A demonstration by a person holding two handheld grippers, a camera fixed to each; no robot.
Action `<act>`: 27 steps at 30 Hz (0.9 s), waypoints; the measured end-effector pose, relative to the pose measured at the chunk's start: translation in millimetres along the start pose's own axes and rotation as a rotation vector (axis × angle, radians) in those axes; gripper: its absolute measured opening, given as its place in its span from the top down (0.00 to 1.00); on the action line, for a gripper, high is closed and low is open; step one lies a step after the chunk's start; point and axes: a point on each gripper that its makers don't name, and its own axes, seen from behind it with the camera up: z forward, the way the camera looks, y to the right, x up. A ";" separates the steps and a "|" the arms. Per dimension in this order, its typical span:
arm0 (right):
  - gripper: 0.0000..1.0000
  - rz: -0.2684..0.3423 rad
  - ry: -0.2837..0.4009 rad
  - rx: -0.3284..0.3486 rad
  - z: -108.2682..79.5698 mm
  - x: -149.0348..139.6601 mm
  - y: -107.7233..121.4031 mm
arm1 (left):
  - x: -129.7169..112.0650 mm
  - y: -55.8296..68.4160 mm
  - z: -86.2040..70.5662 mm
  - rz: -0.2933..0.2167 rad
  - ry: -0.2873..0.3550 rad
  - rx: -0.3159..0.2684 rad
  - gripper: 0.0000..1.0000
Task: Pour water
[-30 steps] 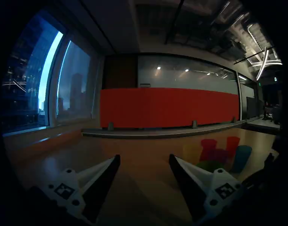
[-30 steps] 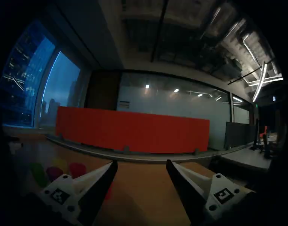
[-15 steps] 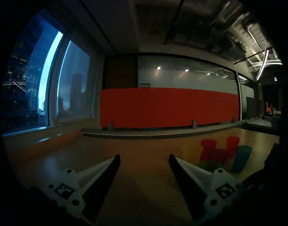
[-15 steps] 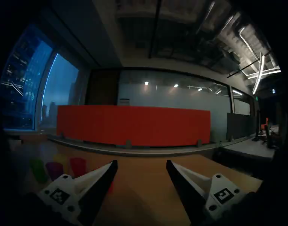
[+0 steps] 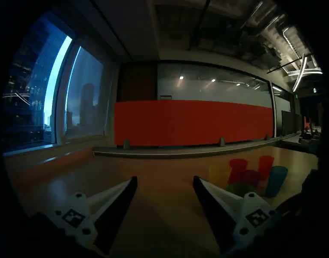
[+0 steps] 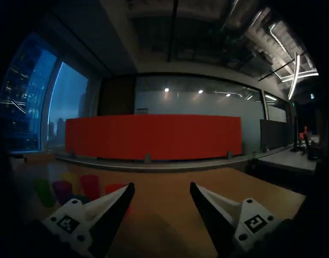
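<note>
Windows stand at the left of the left gripper view, and a red partition runs across the back of the wooden table. Low in the middle, the left gripper has its fingers spread wide over bare wood, with nothing between them. A cluster of coloured cups stands on the table to the right of its right finger, farther off and apart from it. In the right gripper view the cups sit at the left, beyond and partly behind the left finger of the right gripper. Its fingers are likewise apart and hold nothing. It is too dim to tell whether any cup holds water.
</note>
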 end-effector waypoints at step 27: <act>0.00 -0.001 -0.045 -0.012 1.2 -17.6 4.7 | -0.5 -0.9 0.8 0.000 0.000 0.000 0.04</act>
